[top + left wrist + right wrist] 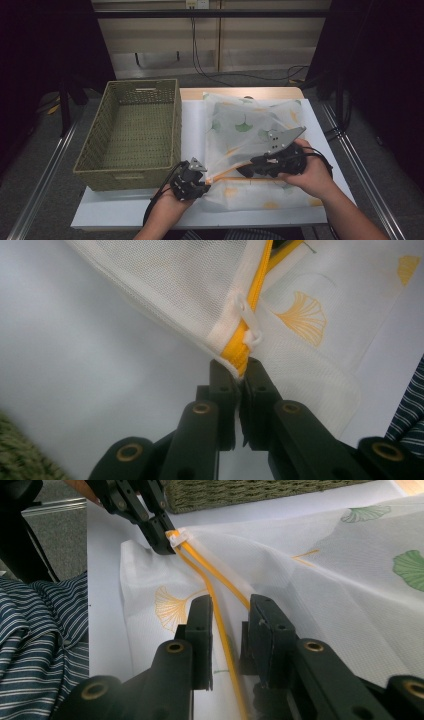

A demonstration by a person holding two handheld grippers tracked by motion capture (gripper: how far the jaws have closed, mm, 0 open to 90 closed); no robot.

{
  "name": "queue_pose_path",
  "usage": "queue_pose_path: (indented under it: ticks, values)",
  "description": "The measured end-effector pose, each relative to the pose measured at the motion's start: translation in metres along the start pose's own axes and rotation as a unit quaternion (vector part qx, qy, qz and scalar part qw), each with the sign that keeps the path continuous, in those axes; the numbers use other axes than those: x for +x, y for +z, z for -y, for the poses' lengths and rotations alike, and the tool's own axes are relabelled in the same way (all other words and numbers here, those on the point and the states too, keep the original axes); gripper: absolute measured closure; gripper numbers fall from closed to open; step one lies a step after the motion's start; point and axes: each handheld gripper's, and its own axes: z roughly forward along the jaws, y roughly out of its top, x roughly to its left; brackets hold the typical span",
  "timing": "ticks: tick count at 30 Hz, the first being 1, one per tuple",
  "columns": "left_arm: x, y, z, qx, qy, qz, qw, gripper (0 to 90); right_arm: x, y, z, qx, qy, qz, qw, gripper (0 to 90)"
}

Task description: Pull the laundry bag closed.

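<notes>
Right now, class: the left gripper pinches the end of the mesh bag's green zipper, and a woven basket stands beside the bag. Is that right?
One detail is wrong: the zipper is yellow, not green, as the left gripper view shows. The left gripper does pinch its end on the mesh bag, and the woven basket does stand beside the bag.

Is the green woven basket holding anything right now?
No, the high view shows the green woven basket with a bare bottom, while the white mesh bag lies on the table beside it.
</notes>
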Motion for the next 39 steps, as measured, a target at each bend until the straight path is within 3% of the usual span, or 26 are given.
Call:
queue_pose_path:
  ticks: [5,6,9,10,14,21,25,32,39]
  values:
    - [-0.001,-0.004,0.001,-0.014,0.005,-0.005,0.9999,86.1,0.004,0.010,-0.005,0.008,-0.005,-0.008,0.9999,72.4]
    - [0.000,-0.006,0.001,-0.006,0.009,-0.003,0.9999,86.2,0.004,0.012,-0.006,0.006,-0.008,-0.012,0.9999,72.5]
    - [-0.002,-0.006,0.001,-0.022,0.006,-0.006,0.9997,86.4,0.007,0.018,-0.011,0.005,-0.011,-0.021,0.9997,72.7]
    - [-0.002,-0.008,0.001,-0.013,0.009,-0.010,0.9998,86.4,0.008,0.020,-0.012,0.004,-0.011,-0.023,0.9997,72.7]
    - [-0.002,-0.008,0.002,-0.023,0.009,-0.006,0.9997,86.6,0.010,0.030,-0.019,0.005,-0.017,-0.032,0.9993,72.8]
    - [-0.003,-0.010,0.001,-0.016,0.020,-0.012,0.9996,86.7,0.015,0.045,-0.029,0.011,-0.026,-0.048,0.9985,72.8]
    - [-0.002,-0.009,0.002,-0.027,0.018,-0.010,0.9994,86.7,0.017,0.053,-0.035,0.013,-0.030,-0.058,0.9978,72.9]
    - [-0.001,-0.011,0.003,-0.020,0.021,-0.008,0.9995,86.6,0.017,0.061,-0.042,0.014,-0.034,-0.065,0.9972,72.9]
    - [-0.001,-0.011,0.004,-0.040,0.017,-0.011,0.9990,86.6,0.018,0.068,-0.044,0.016,-0.027,-0.068,0.9972,72.9]
